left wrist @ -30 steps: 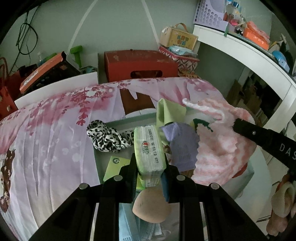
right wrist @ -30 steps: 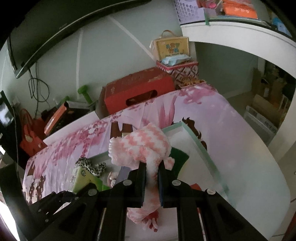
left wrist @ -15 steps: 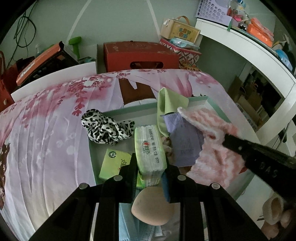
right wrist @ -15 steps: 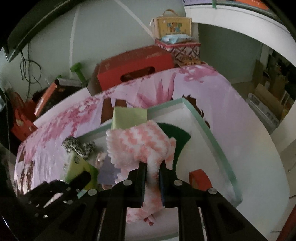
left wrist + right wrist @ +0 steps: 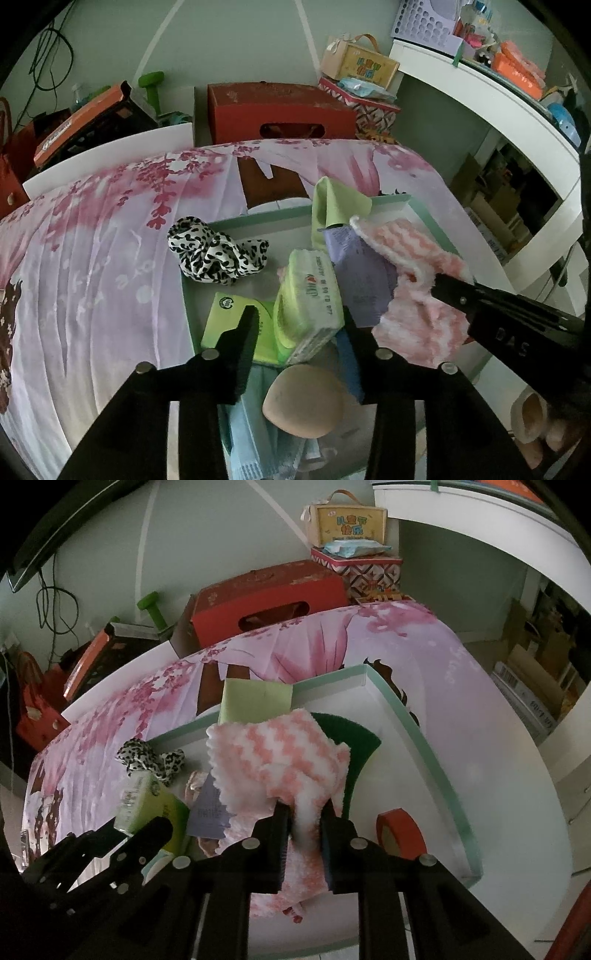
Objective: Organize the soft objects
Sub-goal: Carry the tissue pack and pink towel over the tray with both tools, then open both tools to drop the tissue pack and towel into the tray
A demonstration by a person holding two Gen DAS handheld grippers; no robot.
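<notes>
While the left gripper point(image 5: 297, 319) opens, the tissue pack point(image 5: 308, 291) sits loose between its jaws.
Lower centre of its own view, right gripper point(image 5: 303, 825) is easing open, pink cloth point(image 5: 280, 757) still pinched over the tray point(image 5: 413, 723).

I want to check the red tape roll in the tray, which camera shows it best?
The right wrist view: the red tape roll stands in plain sight by the tray's right wall. In the left wrist view it is hidden behind the pink towel and the right hand-held gripper.

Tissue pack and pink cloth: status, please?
Left gripper jaws opening, tissue pack loose between them. Right gripper jaws opening, pink cloth between. Both over tray; purple packet crowds.
</notes>
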